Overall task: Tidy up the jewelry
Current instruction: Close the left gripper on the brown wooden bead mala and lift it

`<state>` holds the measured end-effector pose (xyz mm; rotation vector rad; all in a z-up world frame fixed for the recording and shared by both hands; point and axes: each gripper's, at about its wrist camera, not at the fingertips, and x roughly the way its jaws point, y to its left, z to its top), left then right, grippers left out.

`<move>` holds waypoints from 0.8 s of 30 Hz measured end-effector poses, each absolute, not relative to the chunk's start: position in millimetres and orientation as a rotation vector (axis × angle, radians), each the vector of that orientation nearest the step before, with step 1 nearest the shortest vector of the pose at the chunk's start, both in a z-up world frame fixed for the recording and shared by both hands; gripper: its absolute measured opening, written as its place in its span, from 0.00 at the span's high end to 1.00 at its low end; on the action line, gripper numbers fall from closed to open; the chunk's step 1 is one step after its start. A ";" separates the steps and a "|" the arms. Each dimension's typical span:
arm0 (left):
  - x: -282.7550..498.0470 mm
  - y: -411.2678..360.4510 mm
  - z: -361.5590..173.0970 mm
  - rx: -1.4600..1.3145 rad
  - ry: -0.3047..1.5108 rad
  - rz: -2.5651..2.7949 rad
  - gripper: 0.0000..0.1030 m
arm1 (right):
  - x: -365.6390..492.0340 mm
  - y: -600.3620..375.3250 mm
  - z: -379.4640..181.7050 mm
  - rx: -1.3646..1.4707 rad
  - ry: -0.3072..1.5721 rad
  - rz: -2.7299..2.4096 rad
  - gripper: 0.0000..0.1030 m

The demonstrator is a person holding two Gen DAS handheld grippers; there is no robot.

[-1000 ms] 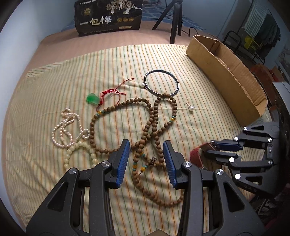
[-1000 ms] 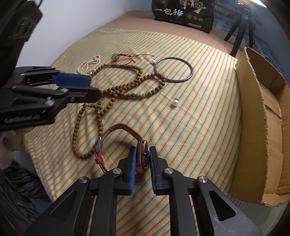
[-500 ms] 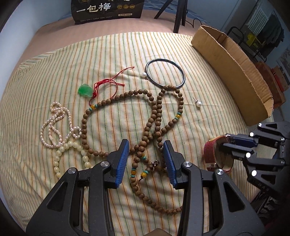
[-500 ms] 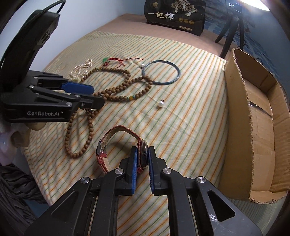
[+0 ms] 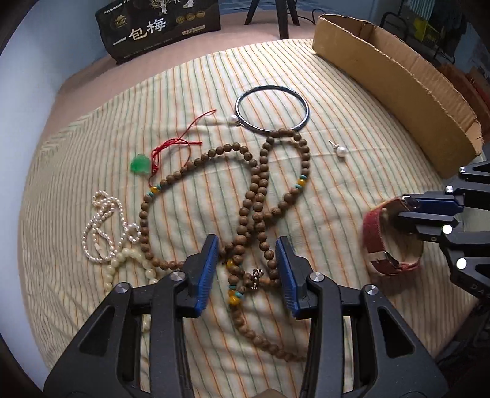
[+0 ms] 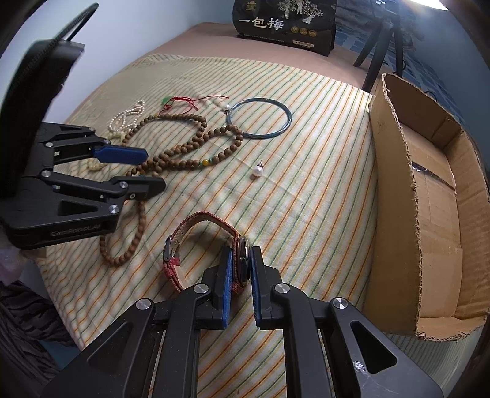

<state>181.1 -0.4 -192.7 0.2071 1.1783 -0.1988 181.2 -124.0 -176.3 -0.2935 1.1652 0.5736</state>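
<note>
A long brown bead necklace (image 5: 245,211) lies looped on the striped cloth (image 5: 337,189). My left gripper (image 5: 247,245) points down over it, open, with two strands and a small charm between the blue pads, which do not press on them. In the right wrist view the left gripper (image 6: 154,170) hangs over the same necklace (image 6: 183,150). My right gripper (image 6: 242,254) is shut on the face of a red-strapped watch (image 6: 202,215), whose strap arches up off the cloth. The left wrist view shows that watch (image 5: 372,232) in the right gripper (image 5: 404,211).
A dark bangle (image 5: 301,104), a loose pearl earring (image 5: 341,150), a green pendant on red cord (image 5: 140,163), a pearl strand (image 5: 101,220) and cream beads (image 5: 122,263) lie around. An open cardboard box (image 6: 395,199) stands right. A black bag (image 5: 159,27) and tripod (image 5: 281,15) stand behind.
My left gripper has sunk closer to the brown necklace and shifted over its strands, jaws about as wide as before. The right gripper keeps its grip on the watch and has hardly moved.
</note>
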 end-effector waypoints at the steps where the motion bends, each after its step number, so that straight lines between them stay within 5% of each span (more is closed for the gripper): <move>1: 181.4 -1.9 -192.7 0.207 1.175 -0.196 0.71 | 182.0 -124.3 -177.2 -0.288 1.169 0.574 0.90; 2: 181.6 -3.3 -192.6 0.215 1.167 -0.187 0.80 | 182.9 -124.4 -178.5 -0.286 1.177 0.572 0.85; 5: 182.4 2.3 -191.4 0.194 1.158 -0.169 0.90 | 184.5 -123.6 -183.8 -0.290 1.197 0.568 0.63; 6: 182.9 6.0 -190.7 0.173 1.160 -0.170 0.90 | 183.9 -123.0 -184.9 -0.288 1.199 0.573 0.63; 8: 181.3 17.9 -188.4 0.135 1.163 -0.177 0.90 | 181.1 -119.2 -185.3 -0.318 1.184 0.571 0.64; 11: 177.8 24.2 -183.8 0.105 1.153 -0.176 0.91 | 177.1 -114.0 -182.7 -0.348 1.163 0.580 0.89; 24: 148.4 46.6 -97.3 -0.078 0.943 -0.194 0.96 | 166.5 -141.0 -128.4 -0.227 1.017 0.577 0.90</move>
